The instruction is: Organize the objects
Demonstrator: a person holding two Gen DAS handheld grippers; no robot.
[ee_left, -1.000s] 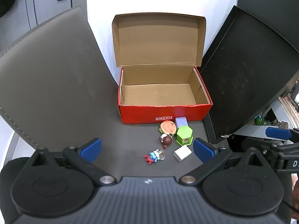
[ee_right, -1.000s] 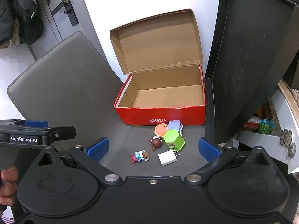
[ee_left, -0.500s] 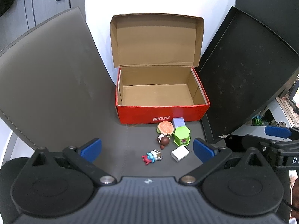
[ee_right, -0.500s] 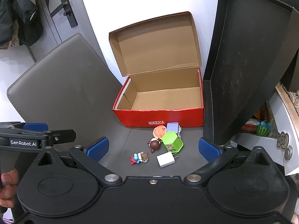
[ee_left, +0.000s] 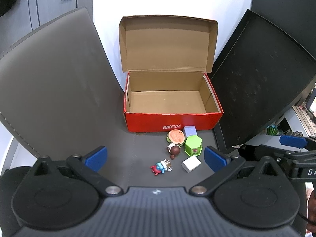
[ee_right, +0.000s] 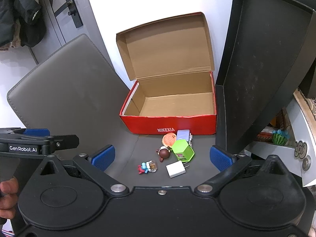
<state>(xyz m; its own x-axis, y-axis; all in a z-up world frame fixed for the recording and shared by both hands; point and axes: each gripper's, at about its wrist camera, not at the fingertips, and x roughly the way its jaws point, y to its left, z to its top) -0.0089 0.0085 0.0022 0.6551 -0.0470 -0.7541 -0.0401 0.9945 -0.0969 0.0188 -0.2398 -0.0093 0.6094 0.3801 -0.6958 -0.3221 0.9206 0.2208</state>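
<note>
Toys [ee_left: 175,150] ahead between wide-spread left gripper [ee_left: 156,157] fingers.

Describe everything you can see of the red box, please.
The red box is cardboard, red outside and plain brown inside, with white "NIKEXIA" lettering on its front. Its hinged lid stands open against the white wall. Nothing lies inside. It sits on the dark grey mat; a pale purple block lies right by its front wall.
</note>
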